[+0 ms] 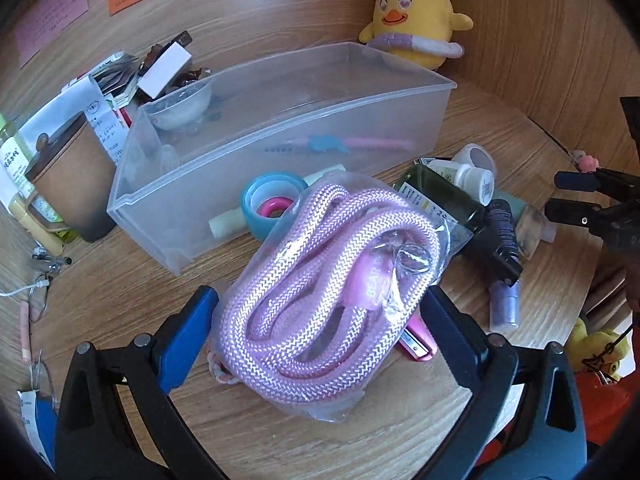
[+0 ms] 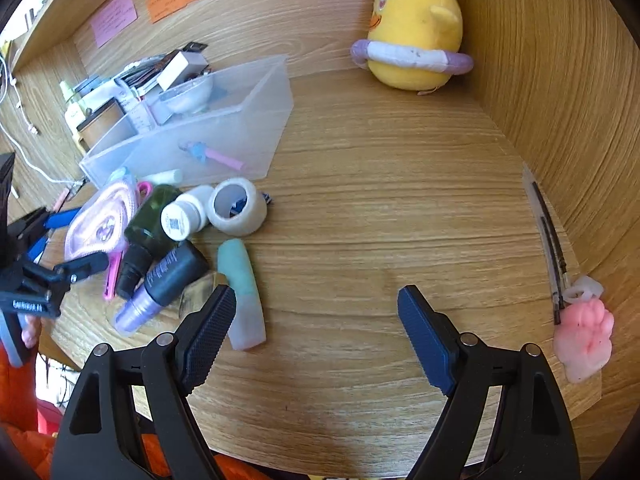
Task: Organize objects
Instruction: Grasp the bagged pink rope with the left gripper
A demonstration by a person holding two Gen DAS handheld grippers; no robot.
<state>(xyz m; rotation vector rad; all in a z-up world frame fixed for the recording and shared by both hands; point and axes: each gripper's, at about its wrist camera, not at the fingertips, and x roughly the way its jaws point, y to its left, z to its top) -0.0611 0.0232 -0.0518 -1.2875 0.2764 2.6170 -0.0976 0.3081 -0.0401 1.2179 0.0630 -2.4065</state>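
Observation:
A clear bag of pink braided rope point(image 1: 332, 280) lies on the wooden desk between the fingers of my left gripper point(image 1: 320, 320), whose jaws stand wide on either side of it without closing. It also shows in the right wrist view point(image 2: 102, 220). A translucent plastic bin point(image 1: 280, 128) stands just beyond, holding a pink and blue toothbrush point(image 1: 340, 144). My right gripper point(image 2: 316, 320) is open and empty over bare desk, with a mint-green tube point(image 2: 244, 292) by its left finger.
Beside the rope lie a blue tape roll point(image 1: 268, 204), a dark green bottle point(image 1: 444, 196), a white jar point(image 2: 184, 216), a white tape roll point(image 2: 236, 208) and a purple bottle point(image 2: 136, 312). A yellow plush chick point(image 2: 416, 32) sits at the back. A pink paw charm point(image 2: 584, 340) lies at the right edge.

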